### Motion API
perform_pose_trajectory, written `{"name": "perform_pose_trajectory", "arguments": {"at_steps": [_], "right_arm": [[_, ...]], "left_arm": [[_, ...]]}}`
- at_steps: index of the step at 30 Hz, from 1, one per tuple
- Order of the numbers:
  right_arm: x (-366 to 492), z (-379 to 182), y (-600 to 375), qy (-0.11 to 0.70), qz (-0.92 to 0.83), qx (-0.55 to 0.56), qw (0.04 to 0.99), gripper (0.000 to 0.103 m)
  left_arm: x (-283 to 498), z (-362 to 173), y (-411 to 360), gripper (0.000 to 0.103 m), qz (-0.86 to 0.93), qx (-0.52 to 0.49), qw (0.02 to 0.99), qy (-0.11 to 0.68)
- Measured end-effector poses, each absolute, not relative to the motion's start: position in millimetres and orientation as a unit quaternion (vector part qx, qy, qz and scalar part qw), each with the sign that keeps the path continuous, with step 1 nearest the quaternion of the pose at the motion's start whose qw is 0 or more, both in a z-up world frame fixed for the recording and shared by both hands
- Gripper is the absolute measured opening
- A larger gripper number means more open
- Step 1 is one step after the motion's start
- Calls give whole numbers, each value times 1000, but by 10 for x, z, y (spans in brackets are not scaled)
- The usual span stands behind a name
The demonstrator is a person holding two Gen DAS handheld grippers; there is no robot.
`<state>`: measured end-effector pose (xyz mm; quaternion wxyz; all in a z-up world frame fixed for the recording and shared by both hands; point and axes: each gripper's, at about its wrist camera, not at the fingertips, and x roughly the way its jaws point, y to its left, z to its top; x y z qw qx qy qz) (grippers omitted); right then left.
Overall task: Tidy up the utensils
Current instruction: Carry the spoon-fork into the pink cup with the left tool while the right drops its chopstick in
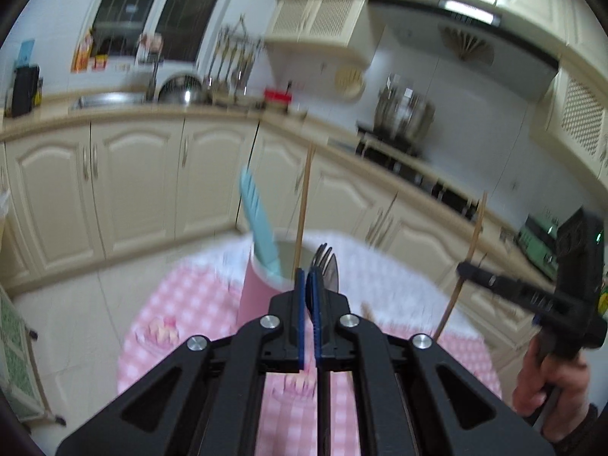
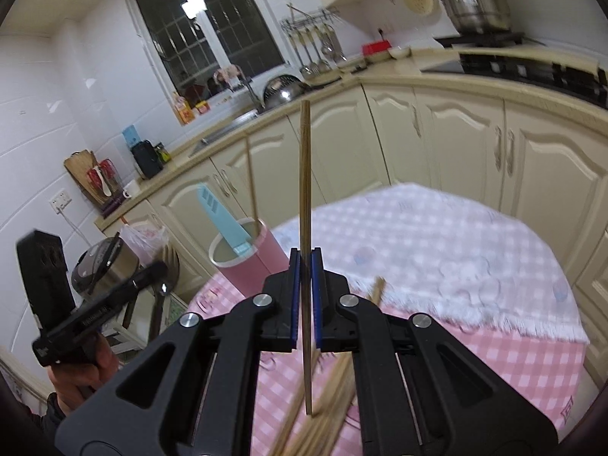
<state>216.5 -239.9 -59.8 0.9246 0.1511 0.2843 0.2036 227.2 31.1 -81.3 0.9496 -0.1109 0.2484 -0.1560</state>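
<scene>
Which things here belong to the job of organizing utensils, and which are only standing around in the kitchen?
For the job:
- pink cup with blue utensil
- fork in left hand-held gripper
- chopstick in right hand-held gripper
- loose chopsticks on table

Not part of it:
- steel pot
- rice cooker
- sink

Round table [image 2: 513,361] under a pink-and-white checked cloth [image 2: 532,372], with a white fringed cloth [image 2: 437,250] laid over its far part. Standing upright on it near the left edge, a pink utensil cup [image 2: 247,266]. Lying loose on the near part, a heap of wooden chopsticks [image 2: 326,410].
</scene>
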Motion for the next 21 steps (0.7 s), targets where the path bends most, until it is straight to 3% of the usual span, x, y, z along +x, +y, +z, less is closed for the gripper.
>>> {"name": "perform_pose_trajectory", "arguments": {"at_steps": [12, 21], "right_arm": [[2507, 369, -1992, 189, 251, 116, 942, 6], [2902, 500, -1748, 188, 261, 105, 941, 6]], "left_arm": [[2724, 4, 198, 3, -140, -103, 981, 85], [3179, -151, 77, 3, -102, -99, 988, 62]]}}
